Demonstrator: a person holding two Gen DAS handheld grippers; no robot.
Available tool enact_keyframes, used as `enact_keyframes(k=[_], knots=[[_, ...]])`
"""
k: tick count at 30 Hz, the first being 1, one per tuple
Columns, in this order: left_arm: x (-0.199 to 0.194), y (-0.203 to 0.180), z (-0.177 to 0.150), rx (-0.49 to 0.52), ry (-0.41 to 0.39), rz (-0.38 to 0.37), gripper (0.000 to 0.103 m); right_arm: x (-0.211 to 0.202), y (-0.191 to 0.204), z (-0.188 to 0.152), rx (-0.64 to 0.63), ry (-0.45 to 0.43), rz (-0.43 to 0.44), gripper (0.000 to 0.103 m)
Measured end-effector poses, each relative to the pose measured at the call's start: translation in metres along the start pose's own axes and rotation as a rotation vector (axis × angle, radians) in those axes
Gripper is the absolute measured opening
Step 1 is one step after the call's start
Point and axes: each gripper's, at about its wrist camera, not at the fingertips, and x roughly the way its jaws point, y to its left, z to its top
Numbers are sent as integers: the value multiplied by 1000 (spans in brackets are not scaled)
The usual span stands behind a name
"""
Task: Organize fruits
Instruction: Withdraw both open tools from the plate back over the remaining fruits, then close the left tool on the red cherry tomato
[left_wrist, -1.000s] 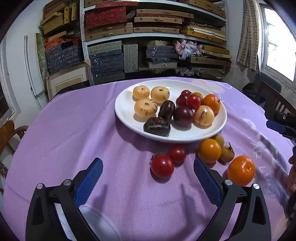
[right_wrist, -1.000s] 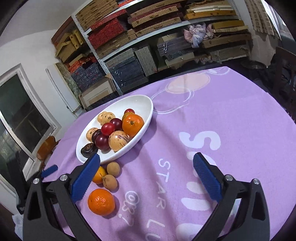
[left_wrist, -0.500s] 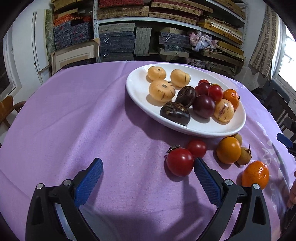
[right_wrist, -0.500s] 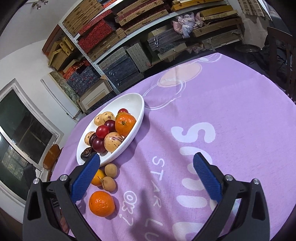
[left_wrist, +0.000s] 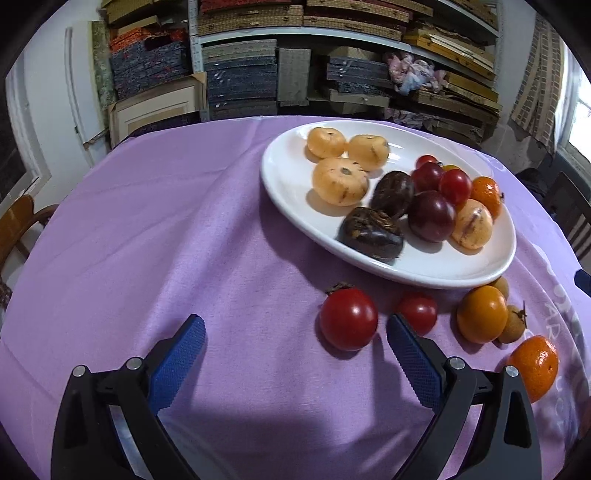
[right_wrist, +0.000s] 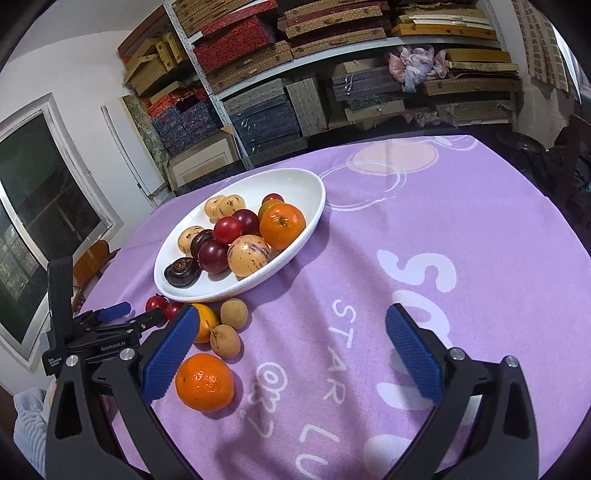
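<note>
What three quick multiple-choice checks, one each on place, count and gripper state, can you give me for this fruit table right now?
1. Where does the large red tomato lie?
A. on the white plate
B. on the purple cloth, in front of the plate
C. between the right gripper's fingers

2. How many red tomatoes lie off the white plate?
A. two
B. four
C. none

3. How does the left gripper stand?
A. shut on a tomato
B. shut on nothing
C. open, holding nothing

Answers: 1 B, it sits on the purple cloth below the plate's rim. 2 A, the large one and a smaller red tomato beside it. 3 C, its blue pads are wide apart with only cloth between them.
</note>
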Motion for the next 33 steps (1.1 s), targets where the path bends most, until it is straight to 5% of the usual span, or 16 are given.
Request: enact_keyframes(k=[5, 10, 21, 26, 28, 33], knots=[[0, -16, 0, 92, -14, -49, 98, -1, -6, 2, 15, -5, 1, 99], [-1, -23, -3, 100, -12, -119, 83, -2, -6, 2, 16, -5, 2, 99], [7, -45, 5, 133, -3, -180, 83, -2, -5, 3, 11, 3, 4, 99], [8, -49, 6, 141, -6, -225, 68, -2, -5, 3, 9, 2, 8, 99], [7, -52, 3, 154, -6, -248, 52, -2, -5, 3, 9, 2, 9, 99], [8, -51, 4, 150, -1, -263, 53, -2, -4, 2, 10, 3, 10, 99]])
